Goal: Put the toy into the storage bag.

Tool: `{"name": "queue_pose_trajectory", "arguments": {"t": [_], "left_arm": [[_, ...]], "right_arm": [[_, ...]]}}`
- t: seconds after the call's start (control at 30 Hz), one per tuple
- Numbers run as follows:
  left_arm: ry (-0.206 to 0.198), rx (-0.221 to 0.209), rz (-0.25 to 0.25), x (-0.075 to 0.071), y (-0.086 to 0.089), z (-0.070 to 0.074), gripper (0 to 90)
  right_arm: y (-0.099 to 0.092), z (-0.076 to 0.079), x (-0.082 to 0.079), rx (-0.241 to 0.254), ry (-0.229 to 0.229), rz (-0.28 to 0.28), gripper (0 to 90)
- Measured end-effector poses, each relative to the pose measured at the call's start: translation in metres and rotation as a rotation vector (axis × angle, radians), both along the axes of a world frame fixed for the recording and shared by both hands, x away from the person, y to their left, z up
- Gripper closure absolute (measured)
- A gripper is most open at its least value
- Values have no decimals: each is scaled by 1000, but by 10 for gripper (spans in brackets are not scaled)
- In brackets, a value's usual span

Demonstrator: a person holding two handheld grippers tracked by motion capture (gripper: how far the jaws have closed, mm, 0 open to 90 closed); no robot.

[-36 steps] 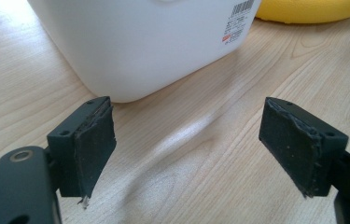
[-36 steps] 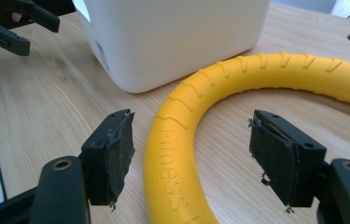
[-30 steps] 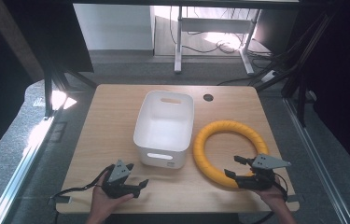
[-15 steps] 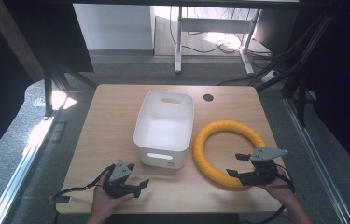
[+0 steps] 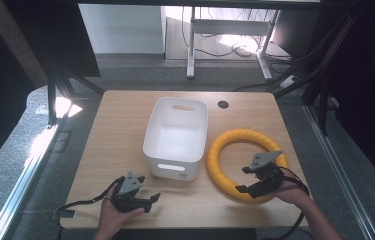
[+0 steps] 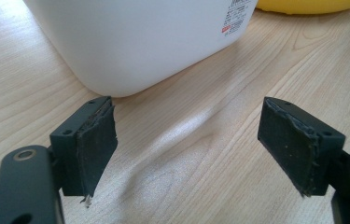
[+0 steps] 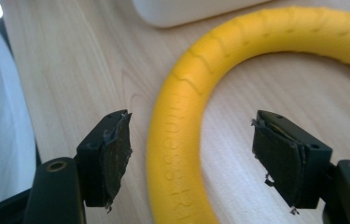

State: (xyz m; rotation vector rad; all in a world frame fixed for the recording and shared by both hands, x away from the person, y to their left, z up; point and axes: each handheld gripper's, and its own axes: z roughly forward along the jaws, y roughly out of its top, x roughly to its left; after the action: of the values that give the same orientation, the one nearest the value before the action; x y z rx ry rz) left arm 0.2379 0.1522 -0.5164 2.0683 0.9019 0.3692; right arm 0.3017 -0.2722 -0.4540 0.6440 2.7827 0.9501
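Observation:
A yellow ring (image 5: pixel 216 159) lies flat on the wooden table (image 5: pixel 120 125), right of a white bin (image 5: pixel 175 135). My right gripper (image 5: pixel 244 180) hovers over the ring's near side. In the right gripper view the right gripper (image 7: pixel 191 158) is open and its jaws have just been opening; the yellow ring (image 7: pixel 177 154) runs between them, and neither pad touches it. My left gripper (image 5: pixel 151 201) rests near the table's front edge, in front of the bin. In the left gripper view the left gripper (image 6: pixel 191 149) is open with nothing between its jaws, facing the white bin (image 6: pixel 154 42).
The bin is empty, with a handle slot in its near wall. A round cable hole (image 5: pixel 223 104) sits at the table's back. Bare wood lies left of the bin. A desk frame and cables stand on the floor beyond the table.
The right gripper has lifted a little and shifted over the ring's near side, with its jaws wider apart. The ring, the bin and the left gripper have stayed put.

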Motion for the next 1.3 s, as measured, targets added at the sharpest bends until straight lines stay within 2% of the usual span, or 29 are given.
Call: {"name": "queue_pose_trajectory", "arguments": {"t": [0.07,0.13,0.4,0.6,0.9,1.03,1.3], "left_arm": [[-2,0,0,0,0,0,195],[-3,2,0,0,0,0,195],[2,17,-4,1,-1,-2,195],[-1,18,-2,0,0,-1,195],[3,24,-3,1,-1,-3,195],[3,10,-3,0,0,-1,194],[3,18,-2,1,0,-1,194]], "right_arm": [[7,-2,1,-45,22,27,280],[8,-3,1,-55,25,36,280],[22,-15,3,-167,87,104,282],[28,-27,7,-262,113,106,303],[35,-39,8,-336,142,110,343],[38,-42,9,-365,151,124,362],[44,-48,10,-423,160,128,401]]}}
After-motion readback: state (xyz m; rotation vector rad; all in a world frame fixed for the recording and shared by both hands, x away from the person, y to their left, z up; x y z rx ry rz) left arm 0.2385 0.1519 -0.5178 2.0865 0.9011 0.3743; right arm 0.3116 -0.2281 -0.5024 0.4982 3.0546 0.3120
